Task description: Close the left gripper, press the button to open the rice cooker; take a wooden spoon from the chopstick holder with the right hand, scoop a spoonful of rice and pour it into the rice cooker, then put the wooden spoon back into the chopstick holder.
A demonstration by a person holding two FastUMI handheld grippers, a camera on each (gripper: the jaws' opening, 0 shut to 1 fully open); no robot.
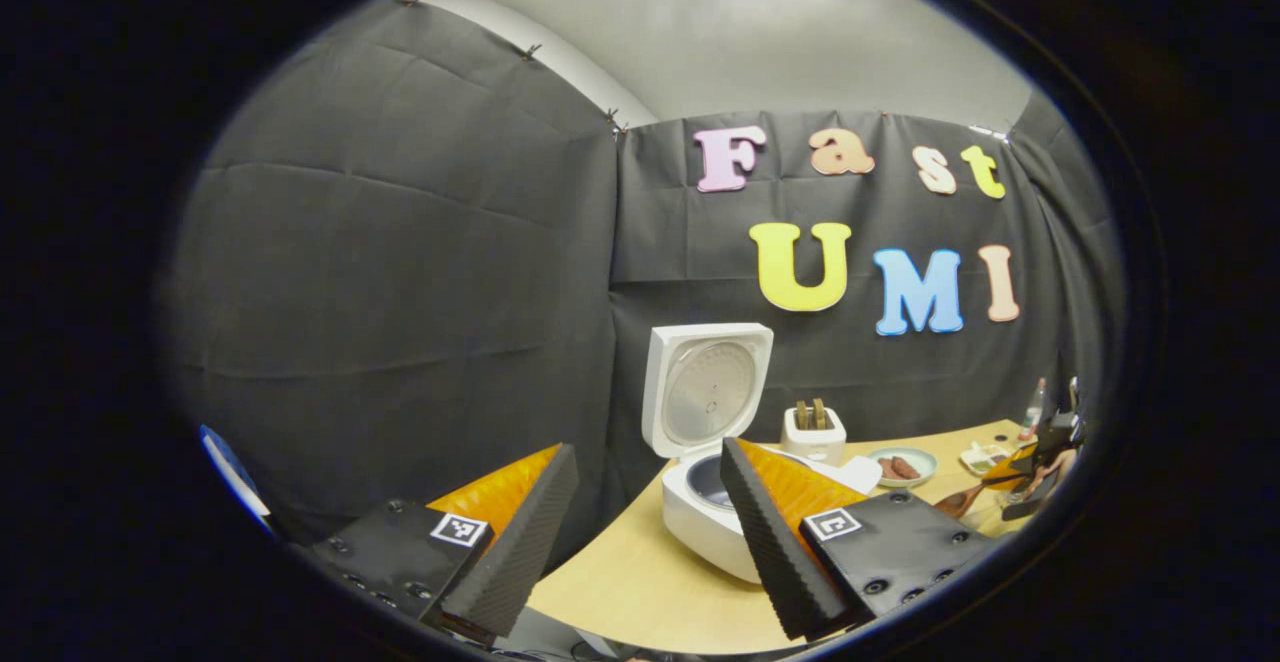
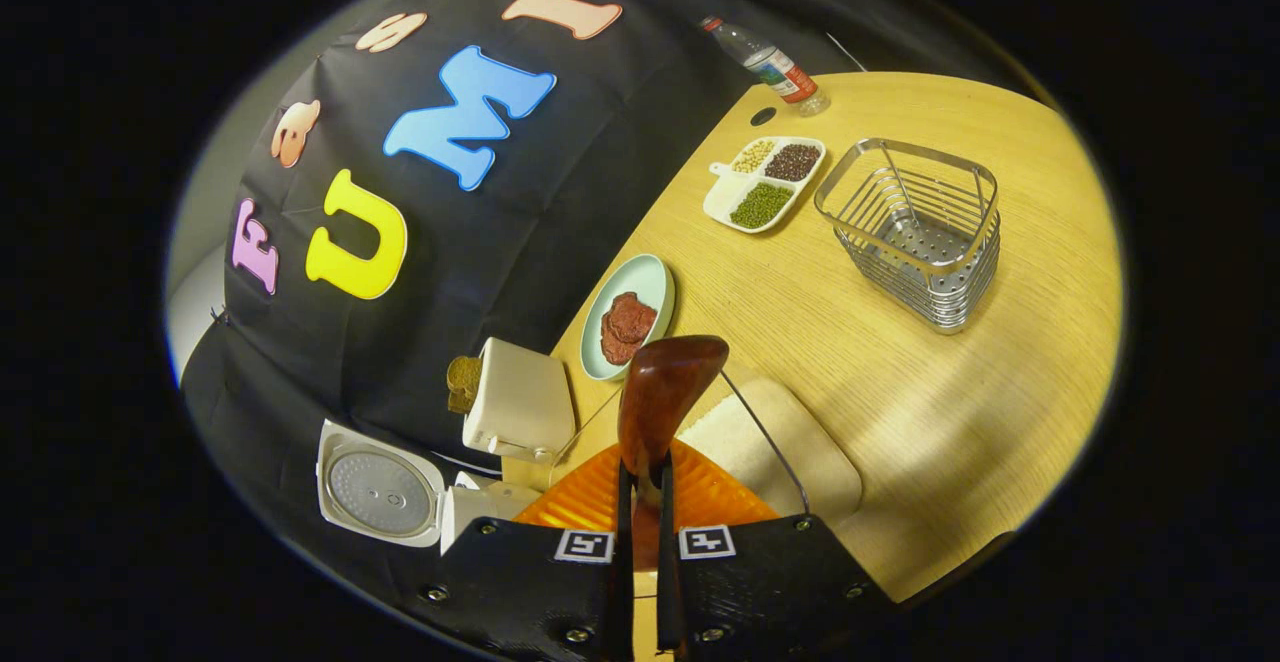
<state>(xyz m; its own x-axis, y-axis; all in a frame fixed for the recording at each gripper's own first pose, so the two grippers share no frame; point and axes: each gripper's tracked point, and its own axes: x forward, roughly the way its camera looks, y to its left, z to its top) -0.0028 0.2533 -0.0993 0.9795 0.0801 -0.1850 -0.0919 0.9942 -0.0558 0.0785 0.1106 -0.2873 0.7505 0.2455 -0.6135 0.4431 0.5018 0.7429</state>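
Right hand-held gripper (image 2: pixel 640 482) is clamping the spoon (image 2: pixel 660 392) over the rice (image 2: pixel 725 437), about to scoop; left hand-held gripper (image 1: pixel 650 532) is hanging wide open, empty, near the lid-up cooker (image 1: pixel 700 422)

This is a staged recording booth dressed as a kitchen corner, not a real home. Black cloth (image 1: pixel 400 242) is clipped up as walls, with a plain grey ceiling above it. In front of the cloth stands a pale wooden table (image 2: pixel 900 392). On it sit kitchen goods: a white rice cooker with its lid raised (image 1: pixel 705 412), a round pale-green plate of reddish food (image 2: pixel 628 314), a white divided tray of beans (image 2: pixel 765 182), and a wire metal basket (image 2: pixel 915 232).
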